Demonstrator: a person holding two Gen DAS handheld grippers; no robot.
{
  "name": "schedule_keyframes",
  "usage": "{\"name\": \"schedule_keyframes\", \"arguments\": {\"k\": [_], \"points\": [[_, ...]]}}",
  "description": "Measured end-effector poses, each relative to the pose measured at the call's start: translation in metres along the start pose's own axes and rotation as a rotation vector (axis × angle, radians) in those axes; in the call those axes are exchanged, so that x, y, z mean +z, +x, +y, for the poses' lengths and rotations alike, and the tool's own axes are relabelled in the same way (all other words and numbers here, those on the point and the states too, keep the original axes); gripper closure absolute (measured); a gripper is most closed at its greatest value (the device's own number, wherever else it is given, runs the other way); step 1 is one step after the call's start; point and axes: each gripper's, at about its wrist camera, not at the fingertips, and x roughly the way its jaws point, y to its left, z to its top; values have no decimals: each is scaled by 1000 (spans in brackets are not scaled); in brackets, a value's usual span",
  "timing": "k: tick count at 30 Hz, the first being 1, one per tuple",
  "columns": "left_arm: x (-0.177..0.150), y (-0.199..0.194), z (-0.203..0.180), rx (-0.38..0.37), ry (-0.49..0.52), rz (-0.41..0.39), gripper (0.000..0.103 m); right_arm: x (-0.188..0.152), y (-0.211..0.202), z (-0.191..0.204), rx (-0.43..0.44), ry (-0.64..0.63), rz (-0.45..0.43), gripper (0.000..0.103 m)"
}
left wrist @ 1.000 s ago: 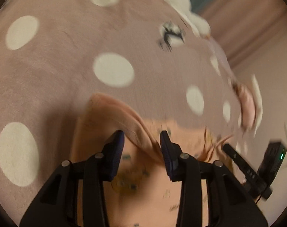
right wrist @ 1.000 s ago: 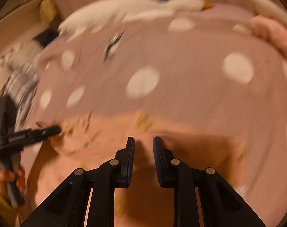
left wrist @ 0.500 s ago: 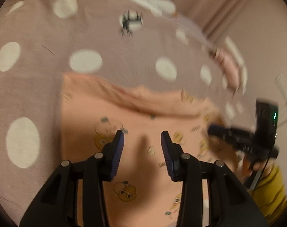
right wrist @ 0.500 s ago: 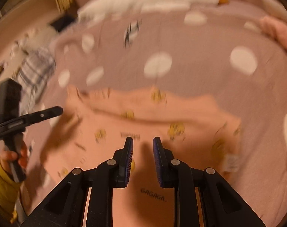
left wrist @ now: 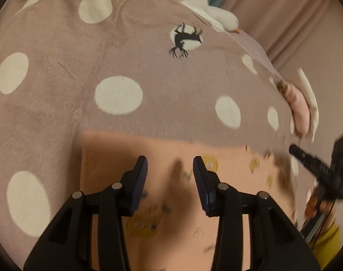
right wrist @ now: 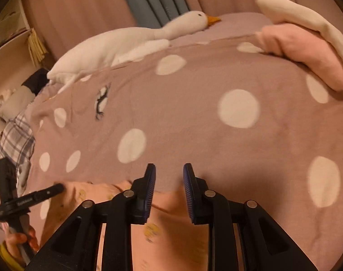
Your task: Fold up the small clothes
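on the spotted bedspread (left wrist: 58, 103), peach garment (left wrist: 171, 203) beneath left tool (left wrist: 170, 169).

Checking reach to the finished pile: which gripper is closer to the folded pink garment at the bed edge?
Right, by my read. The right gripper hovers over the bedspread with the folded pink garment ahead on its right; the left gripper sits farther over, above the peach garment.

Counts: two grippers, left (left wrist: 170, 169) and right (right wrist: 169, 177). One peach garment (left wrist: 228, 158) at bedspread's (left wrist: 58, 117) near edge. One plush goose (right wrist: 126, 38) at far edge. Two folded items, pink (right wrist: 307, 49), cream (right wrist: 302, 15), far right corner.
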Motion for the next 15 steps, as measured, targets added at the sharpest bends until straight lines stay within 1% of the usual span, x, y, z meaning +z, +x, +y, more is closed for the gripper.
{"name": "schedule_keyframes", "arguments": {"k": [2, 4, 5, 6, 7, 8, 10, 11, 13, 14, 15], "points": [[-12, -8, -4, -35, 28, 10, 62, 1, 6, -15, -7, 43, 54, 79], [-21, -15, -9, -54, 48, 11, 62, -2, 7, -23, 1, 61, 67, 79], [-26, -19, -11, -76, 56, 13, 61, -4, 6, -24, 24, 63, 58, 78], [-30, -20, -15, -88, 63, 16, 61, -5, 7, -23, 43, 63, 60, 77], [-33, -19, -19, -88, 70, 20, 60, -7, 11, -22, 56, 59, 70, 71], [-37, -20, -22, -88, 80, 25, 59, -8, 15, -21, 52, 47, 83, 68], [-43, -18, -27, -85, 106, 36, 58, -9, 24, -11, 35, 5, 108, 68], [-47, -16, -29, -67, 126, 41, 58, -10, 30, -6, 18, -29, 130, 67], [-52, -12, -29, -62, 137, 56, 58, -13, 43, 2, -24, -86, 186, 67], [-55, -8, -28, -67, 134, 69, 57, -16, 48, 5, -35, -109, 201, 67], [-57, -4, -27, -62, 132, 77, 57, -16, 49, 9, -44, -132, 196, 70]]}}
